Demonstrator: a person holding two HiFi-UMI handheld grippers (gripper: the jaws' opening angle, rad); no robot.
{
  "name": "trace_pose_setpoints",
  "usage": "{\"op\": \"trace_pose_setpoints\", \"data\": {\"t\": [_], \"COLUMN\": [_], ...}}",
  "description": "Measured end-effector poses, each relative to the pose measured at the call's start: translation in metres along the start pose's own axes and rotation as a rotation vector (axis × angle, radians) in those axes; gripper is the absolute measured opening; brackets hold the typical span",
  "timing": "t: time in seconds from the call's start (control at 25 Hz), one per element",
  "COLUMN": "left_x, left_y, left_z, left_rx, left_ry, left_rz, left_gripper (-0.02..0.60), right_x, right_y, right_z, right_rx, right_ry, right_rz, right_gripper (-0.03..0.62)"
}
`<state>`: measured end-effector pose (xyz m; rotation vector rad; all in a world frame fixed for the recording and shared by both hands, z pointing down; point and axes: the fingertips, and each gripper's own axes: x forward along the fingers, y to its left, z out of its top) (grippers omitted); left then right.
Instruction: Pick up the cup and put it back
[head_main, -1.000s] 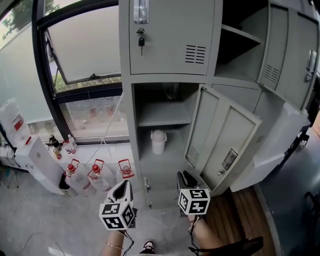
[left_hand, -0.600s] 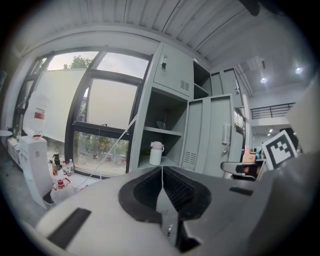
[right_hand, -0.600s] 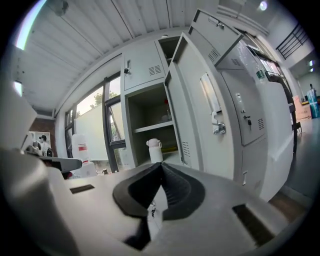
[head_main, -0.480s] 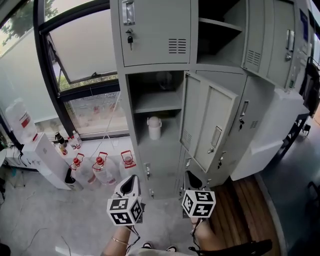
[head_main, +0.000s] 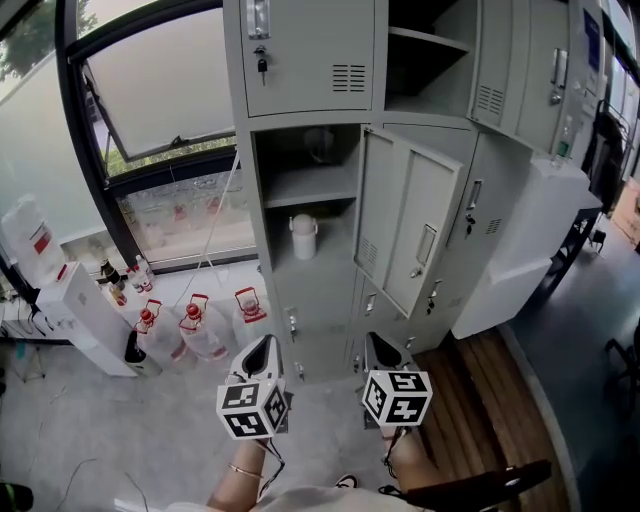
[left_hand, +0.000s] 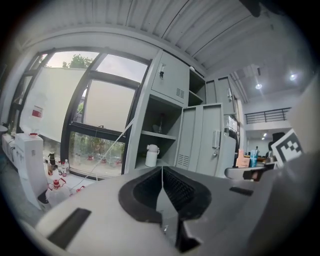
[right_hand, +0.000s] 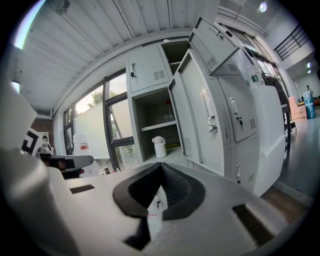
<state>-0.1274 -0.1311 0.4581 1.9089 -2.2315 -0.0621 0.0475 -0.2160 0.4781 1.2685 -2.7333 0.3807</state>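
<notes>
**Cup** (head_main: 303, 237): white, lidded, upright. It stands on the floor of the open middle compartment of the grey locker (head_main: 310, 60), under the shelf (head_main: 305, 187) that divides that compartment. Nothing touches it.

**Compartment door** (head_main: 408, 228): swung out to the right of the cup, with its handle on the outer face.

**Left hand-held gripper** (head_main: 264, 345): low in the head view, in front of the locker's base, with its marker cube towards the camera. In the left gripper view (left_hand: 161, 172) the two dark pads are pressed together along one seam with nothing between them. The cup (left_hand: 151, 155) shows small and far off, just left of the line of the tips. It is well apart from this gripper.

**Right hand-held gripper** (head_main: 380, 345): beside the left one and level with it, below the open door. In the right gripper view (right_hand: 161, 170) the jaws are pressed together and empty. The cup (right_hand: 159, 147) shows straight above the tips, inside the compartment and well apart.

**Position summary**: in the head view the cup lies ahead of and above both grippers, between their two lines and closer to the left one's.

**Surroundings**:
- Window (head_main: 150, 90) left of the locker.
- Water bottles (head_main: 200, 330) with red handles, on the floor below the window.
- White dispenser (head_main: 75, 315) further left.
- Wooden boards (head_main: 470, 400) right of the grippers.
</notes>
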Motion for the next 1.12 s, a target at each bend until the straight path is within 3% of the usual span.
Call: {"op": "trace_pose_setpoints", "data": {"t": [0.48, 1.12], "left_x": [-0.013, -0.021], "left_y": [0.027, 0.037], "left_z": [0.005, 0.006], "left_rx": [-0.028, -0.026], "left_ry": [-0.014, -0.007], "left_rz": [0.019, 0.011], "left_gripper": [0.011, 0.011], "right_x": [0.001, -0.006], "right_y": [0.018, 0.019], "right_z": [-0.001, -0.006], "right_rx": [-0.061, -0.03], "right_ry": [0.03, 0.024], "right_rz": [-0.016, -0.032], "right_gripper": [-0.009, -0.009]}}
